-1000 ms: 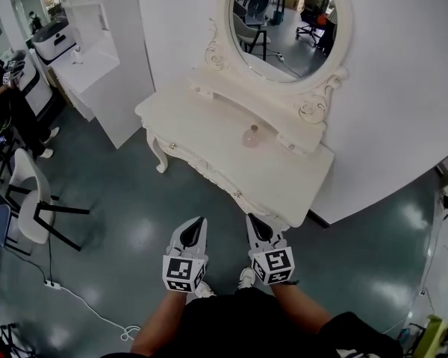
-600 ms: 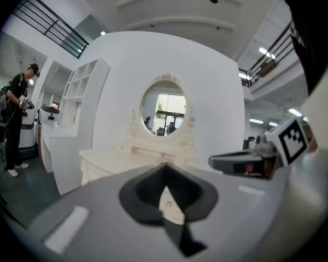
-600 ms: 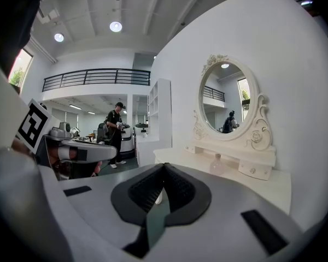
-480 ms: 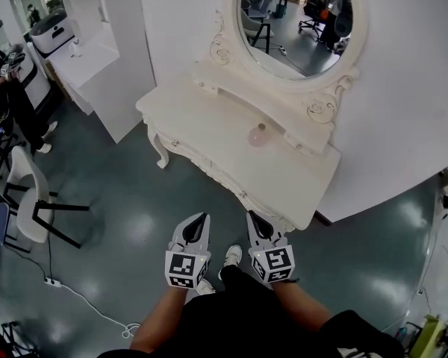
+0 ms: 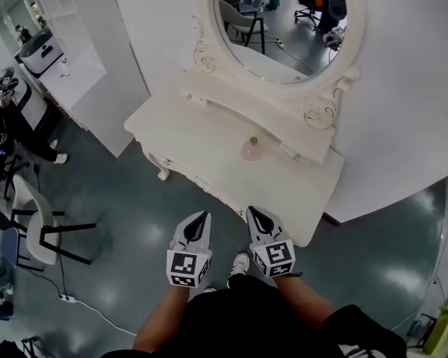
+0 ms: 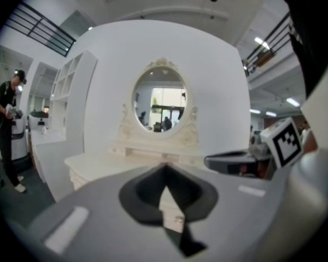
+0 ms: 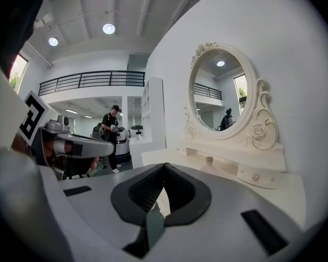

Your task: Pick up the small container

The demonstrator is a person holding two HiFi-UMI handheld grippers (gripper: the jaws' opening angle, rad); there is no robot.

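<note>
The small container (image 5: pixel 251 149) is a clear, pinkish bottle with a cap, standing on the white vanity table (image 5: pixel 209 151) below the mirror's shelf. In the right gripper view the container (image 7: pixel 209 165) shows just right of the jaw tips, some way off. My left gripper (image 5: pixel 201 216) and right gripper (image 5: pixel 254 211) are held side by side over the floor, just short of the table's front edge, both pointing at it. Each is shut with nothing between its jaws. The left gripper (image 6: pixel 165 167) faces the mirror, and its own jaws hide the container.
An oval mirror (image 5: pixel 280 21) in a carved frame rises behind the table, with a small drawer shelf (image 5: pixel 306 144) beneath it. A white shelf unit (image 5: pixel 97 73) stands to the left. A chair (image 5: pixel 37 222), a person (image 5: pixel 7 118) and a floor cable (image 5: pixel 89 308) are at far left.
Both grippers have moved forward together toward the vanity table, whose front edge now lies just ahead of their tips. Their jaws have stayed shut.
</note>
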